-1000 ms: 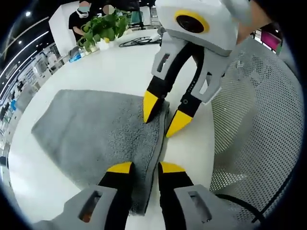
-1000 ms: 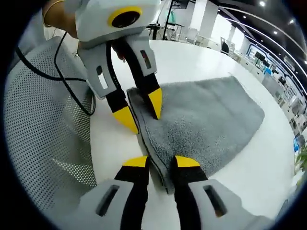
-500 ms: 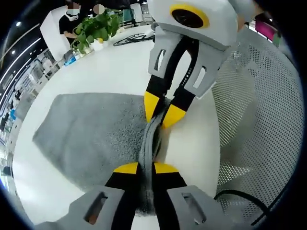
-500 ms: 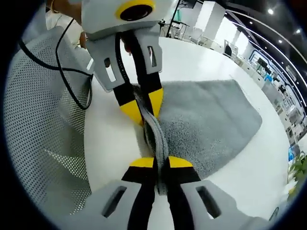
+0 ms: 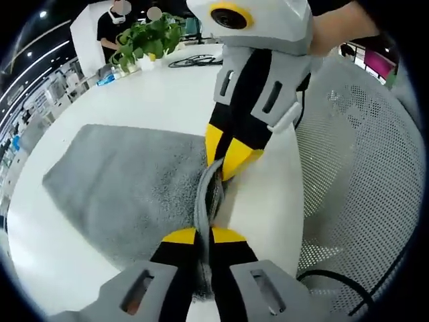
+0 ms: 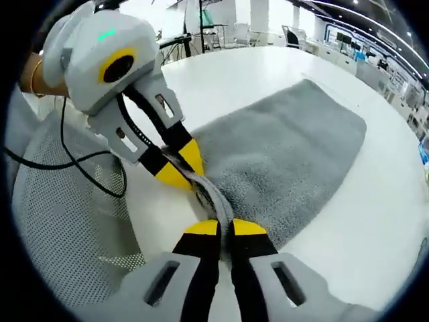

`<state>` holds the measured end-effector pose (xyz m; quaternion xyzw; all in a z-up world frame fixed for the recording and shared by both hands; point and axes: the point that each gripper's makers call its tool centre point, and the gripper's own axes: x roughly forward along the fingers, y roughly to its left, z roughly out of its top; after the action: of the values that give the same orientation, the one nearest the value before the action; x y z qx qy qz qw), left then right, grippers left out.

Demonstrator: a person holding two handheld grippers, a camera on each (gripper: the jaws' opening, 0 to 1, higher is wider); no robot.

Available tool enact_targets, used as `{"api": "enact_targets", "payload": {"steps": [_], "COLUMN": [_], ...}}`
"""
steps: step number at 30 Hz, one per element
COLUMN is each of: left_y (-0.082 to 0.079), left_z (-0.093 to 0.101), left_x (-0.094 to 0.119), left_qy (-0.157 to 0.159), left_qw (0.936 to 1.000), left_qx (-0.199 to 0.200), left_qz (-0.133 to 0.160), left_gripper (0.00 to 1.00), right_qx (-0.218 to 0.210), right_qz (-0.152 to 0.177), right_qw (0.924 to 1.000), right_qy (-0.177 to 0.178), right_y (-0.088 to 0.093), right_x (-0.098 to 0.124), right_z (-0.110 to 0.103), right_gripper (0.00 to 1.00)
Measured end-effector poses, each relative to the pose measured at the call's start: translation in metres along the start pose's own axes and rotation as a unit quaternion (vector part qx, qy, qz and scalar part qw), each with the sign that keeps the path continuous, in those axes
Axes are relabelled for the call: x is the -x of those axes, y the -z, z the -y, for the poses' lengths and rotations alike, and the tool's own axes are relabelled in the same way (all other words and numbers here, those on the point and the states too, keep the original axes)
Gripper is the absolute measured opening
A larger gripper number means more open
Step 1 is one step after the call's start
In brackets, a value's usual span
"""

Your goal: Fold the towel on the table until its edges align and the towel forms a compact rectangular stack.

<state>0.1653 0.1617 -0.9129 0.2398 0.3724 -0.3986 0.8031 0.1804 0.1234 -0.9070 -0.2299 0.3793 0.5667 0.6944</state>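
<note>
At the bottom centre of the left gripper view, the left hand-held gripper (image 5: 204,235) is clamped on the near edge of the grey towel (image 5: 127,181), as it was half a second ago, whereas a second ago its jaws stood apart on either side of that edge. Above it, in the upper middle of the frame, the right hand-held gripper (image 5: 226,159) pinches the same edge further along, and the strip between the two rises in a slack ridge off the white counter (image 5: 167,90). In the right gripper view the towel (image 6: 281,161) spreads toward the upper right, the left hand-held gripper (image 6: 182,168) now reaching in from the upper left at more of a slant than before. A white mesh chair (image 5: 362,168) fills the right of the left gripper view, and a potted plant (image 5: 144,41) stands at the upper left.
</note>
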Motion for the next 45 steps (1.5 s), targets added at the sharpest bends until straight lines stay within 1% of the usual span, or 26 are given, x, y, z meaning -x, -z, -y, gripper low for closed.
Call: {"api": "enact_targets", "payload": {"steps": [4,7,10,12,17,20,22,24,25,27,32,35,36,38,39,40,41,42,45], "left_y": [-0.006,-0.012,-0.013,-0.011,0.000,0.004,0.007,0.006,0.005,0.005,0.006,0.006,0.006,0.006,0.004,0.004,0.004,0.003,0.003], "left_z": [-0.001,-0.003,-0.004,-0.004,0.002,0.005,0.009,0.007,0.006,0.006,0.005,0.005,0.005,0.004,0.003,0.003,0.002,0.001,0.002], "left_x": [0.005,0.010,0.011,0.010,-0.002,-0.005,-0.006,-0.006,-0.006,-0.008,-0.007,-0.007,-0.007,-0.007,-0.007,-0.007,-0.006,-0.005,-0.005], "left_qy": [-0.001,-0.005,-0.007,-0.006,0.001,0.004,0.021,0.023,0.022,0.018,0.014,0.009,0.008,0.004,0.002,0.004,0.008,0.008,0.005], "left_qw": [0.9999,0.9997,0.9995,0.9993,0.9980,0.9967,0.9949,0.9937,0.9922,0.9914,0.9914,0.9914,0.9917,0.9935,0.9950,0.9975,0.9986,0.9994,0.9989], "left_qx": [-0.013,-0.024,-0.031,-0.036,-0.060,-0.075,-0.091,-0.100,-0.113,-0.120,-0.123,-0.126,-0.125,-0.112,-0.099,-0.071,-0.052,-0.032,-0.047], "left_qz": [0.000,0.004,0.003,0.001,-0.019,-0.031,-0.039,-0.045,-0.048,-0.048,-0.043,-0.034,-0.031,-0.024,-0.014,0.003,0.006,0.010,0.001], "left_gripper": [0.05,0.05,0.05,0.05,0.06,0.08,0.11,0.11,0.11,0.10,0.09,0.08,0.07,0.06,0.06,0.06,0.05,0.05,0.04], "right_qx": [0.003,0.027,0.032,0.062,0.100,0.100,0.102,0.104,0.104,0.107,0.126,0.160,0.164,0.169,0.164,0.162,0.150,0.151,0.150], "right_qz": [0.004,0.006,0.010,0.005,-0.013,-0.018,-0.023,-0.025,-0.024,-0.022,-0.014,-0.008,-0.007,-0.003,0.000,0.003,0.007,0.007,-0.003], "right_qw": [1.0000,0.9996,0.9994,0.9981,0.9949,0.9948,0.9945,0.9943,0.9943,0.9939,0.9918,0.9870,0.9864,0.9857,0.9864,0.9866,0.9886,0.9883,0.9883], "right_qy": [0.000,0.005,0.006,0.006,0.001,0.000,-0.005,-0.007,-0.009,-0.010,-0.012,-0.002,0.001,0.007,0.010,0.013,0.015,0.018,0.025], "right_y": [-0.005,-0.008,-0.010,-0.007,0.005,0.008,0.012,0.014,0.015,0.016,0.019,0.019,0.020,0.020,0.019,0.018,0.018,0.017,0.016], "right_x": [0.007,0.012,0.013,0.011,0.002,-0.001,-0.002,-0.003,-0.003,-0.004,-0.008,-0.010,-0.011,-0.011,-0.011,-0.011,-0.012,-0.012,-0.012], "right_z": [-0.001,-0.001,0.000,-0.001,-0.006,-0.005,-0.005,-0.006,-0.006,-0.007,-0.009,-0.006,-0.005,-0.004,-0.002,-0.001,0.000,0.000,0.000], "right_gripper": [0.02,0.02,0.03,0.03,0.05,0.06,0.07,0.08,0.08,0.09,0.12,0.11,0.10,0.07,0.06,0.05,0.03,0.03,0.02]}}
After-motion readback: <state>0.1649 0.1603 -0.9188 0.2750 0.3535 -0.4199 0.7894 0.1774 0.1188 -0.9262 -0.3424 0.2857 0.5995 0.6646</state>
